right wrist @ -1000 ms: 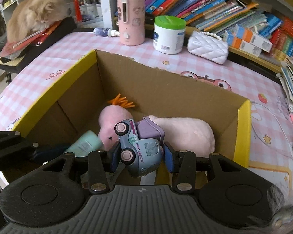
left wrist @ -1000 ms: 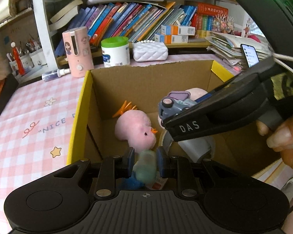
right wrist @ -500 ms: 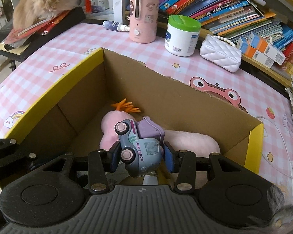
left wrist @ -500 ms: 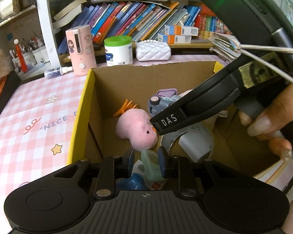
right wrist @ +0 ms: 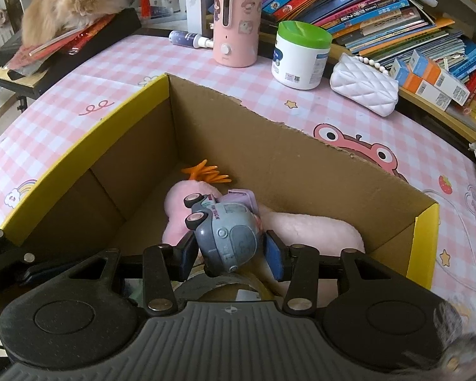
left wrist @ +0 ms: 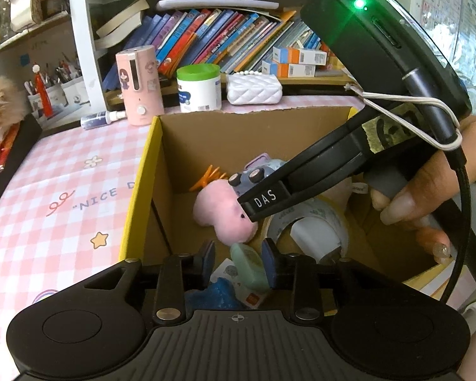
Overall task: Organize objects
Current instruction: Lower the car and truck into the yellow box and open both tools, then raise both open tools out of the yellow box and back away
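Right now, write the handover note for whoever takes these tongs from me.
Left tongs: open, jaws have just been opening; the green tube lies between the pads, low in the cardboard box.
Right tongs: toy car between the pads with a gap at one pad, so it looks let go, above the tape roll and against the pink plush.
Done: tube, car, plush and tape roll are in the box.
Left: lift both tongs clear. White jar, pink canister and white purse stand on the table; possibly next.
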